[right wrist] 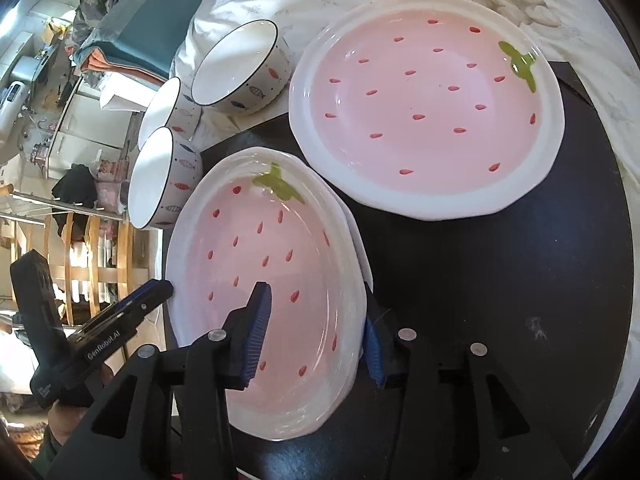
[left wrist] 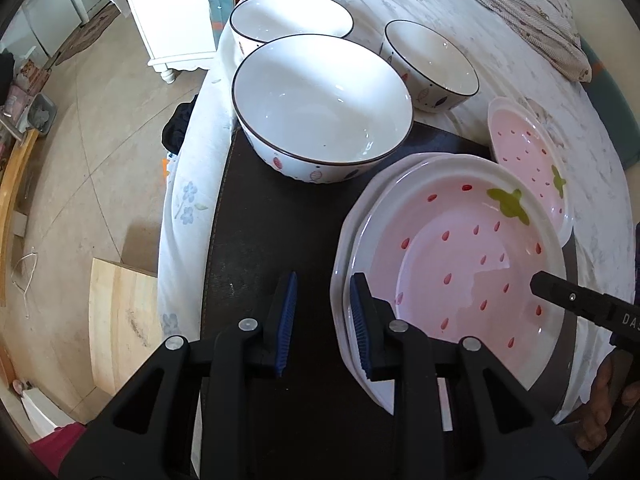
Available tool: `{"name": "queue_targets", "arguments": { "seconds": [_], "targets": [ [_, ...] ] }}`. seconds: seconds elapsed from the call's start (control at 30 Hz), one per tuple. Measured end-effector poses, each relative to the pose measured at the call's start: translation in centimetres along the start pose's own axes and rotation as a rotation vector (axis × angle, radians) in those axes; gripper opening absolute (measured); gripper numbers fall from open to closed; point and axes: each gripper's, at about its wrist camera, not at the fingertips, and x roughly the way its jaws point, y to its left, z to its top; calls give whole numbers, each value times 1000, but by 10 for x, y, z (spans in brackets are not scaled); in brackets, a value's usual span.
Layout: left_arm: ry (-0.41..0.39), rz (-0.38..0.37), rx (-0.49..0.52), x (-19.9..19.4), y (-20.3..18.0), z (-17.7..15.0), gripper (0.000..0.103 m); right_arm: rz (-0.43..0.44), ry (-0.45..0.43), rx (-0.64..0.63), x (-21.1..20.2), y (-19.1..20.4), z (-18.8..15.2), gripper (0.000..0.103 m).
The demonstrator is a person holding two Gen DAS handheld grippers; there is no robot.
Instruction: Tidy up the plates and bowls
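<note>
bowl (left wrist: 320, 108) behind stacked plates (left wrist: 460, 256), mat (left wrist: 260, 220)

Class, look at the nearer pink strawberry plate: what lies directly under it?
Under the pink strawberry-patterned ceramic plate a second white plate rim peeks out, on the black mat. That lower plate's face is covered, so its pattern cannot be seen.

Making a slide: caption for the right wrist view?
Right gripper straddles the rim of stacked strawberry plates; a third plate lies beyond.
</note>
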Motion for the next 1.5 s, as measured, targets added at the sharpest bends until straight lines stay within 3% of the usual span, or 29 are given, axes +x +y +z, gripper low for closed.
{"name": "queue_targets", "arguments": {
  "seconds": [0.3, 0.47, 0.67, 0.87, 0.93, 1.03, 1.1, 1.3, 1.5],
  "targets": [
    [0, 4, 12, 2, -1, 2, 28, -34, 0, -33, -1, 6, 0, 46],
    [-15, 24, 17, 0, -1, 4, 44, -130, -10, -89, -10, 10, 0, 47],
    [-18, 16, 29, 1, -4, 6, 46, -115, -58, -65, -27, -2, 0, 48],
    [9, -42, 35, 13, -7, 8, 46, -39, 22, 16, -5, -16, -2, 48],
    [31, -40, 18, 19, -5, 10, 45, -11, 40, 17, 4, -16, -2, 48],
    [51, -56, 17, 26, -5, 14, 32, 1, 58, -1, 16, -13, -2, 47],
    [57, -105, -11, 28, -2, 15, 24, 3, 57, 2, 20, -13, -1, 45],
    [39, -82, 5, 25, -5, 11, 24, -21, 65, -2, 28, -18, -2, 25],
    [51, -56, 32, 19, -12, -3, 22, -28, 72, -14, 22, -22, -14, 23]
  ]
}}
